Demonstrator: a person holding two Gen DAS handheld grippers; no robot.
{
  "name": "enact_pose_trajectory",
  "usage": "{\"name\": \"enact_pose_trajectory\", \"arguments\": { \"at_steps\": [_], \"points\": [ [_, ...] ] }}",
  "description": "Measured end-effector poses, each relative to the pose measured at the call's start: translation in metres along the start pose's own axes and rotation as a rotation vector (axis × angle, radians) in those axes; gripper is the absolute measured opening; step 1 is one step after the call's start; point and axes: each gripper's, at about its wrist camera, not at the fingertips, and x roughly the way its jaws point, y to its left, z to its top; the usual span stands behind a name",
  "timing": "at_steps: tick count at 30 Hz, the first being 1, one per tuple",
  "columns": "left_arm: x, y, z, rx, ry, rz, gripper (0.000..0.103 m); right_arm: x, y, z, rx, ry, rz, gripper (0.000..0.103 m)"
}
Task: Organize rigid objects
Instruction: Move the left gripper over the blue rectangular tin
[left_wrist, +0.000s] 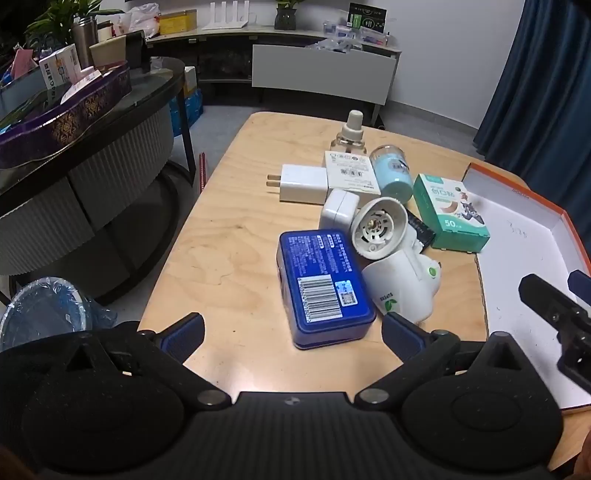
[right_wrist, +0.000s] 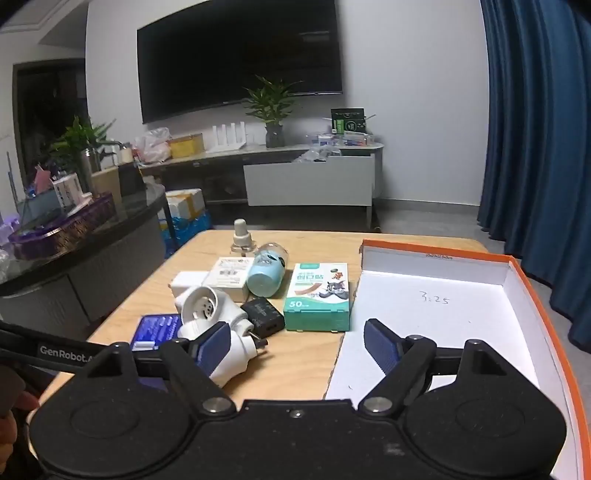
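I am holding my left tool (left_wrist: 291, 334) wide apart above the near edge of the wooden tabletop (left_wrist: 229, 236), gripping nothing; the glossy blue tin (left_wrist: 323, 286) is lying flat just ahead between its ribbed pads. My right tool (right_wrist: 295, 345) is also gaping wide and empty, hovering where the matte white mosquito heater (right_wrist: 210, 321) is lying beside the shallow orange-rimmed cardboard box lid (right_wrist: 443, 306) at the tabletop's right edge. A green plaster box (right_wrist: 319, 301) is sitting against that lid.

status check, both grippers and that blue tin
Left gripper open, empty. Right gripper open, empty. Blue tin flat on table, untouched. White plug-in device crowds it.
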Motion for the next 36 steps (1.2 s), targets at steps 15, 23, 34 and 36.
{"name": "enact_pose_trajectory", "arguments": {
  "at_steps": [15, 23, 34, 36],
  "points": [
    [0.008, 0.018, -0.005, -0.030, 0.022, 0.033, 0.103, 0.009, 0.025, -0.009, -0.009, 0.076, 0.022, 0.093],
    [0.013, 0.015, -0.003, -0.039, 0.027, 0.027, 0.103, 0.013, 0.024, -0.010, -0.006, 0.092, 0.058, 0.093],
    [0.021, 0.006, 0.003, -0.035, 0.032, 0.033, 0.103, 0.013, 0.023, -0.010, 0.009, 0.112, 0.045, 0.093],
    [0.022, 0.006, 0.004, -0.038, 0.031, 0.034, 0.103, 0.014, 0.024, -0.009, 0.005, 0.114, 0.039, 0.093]
  ]
}}
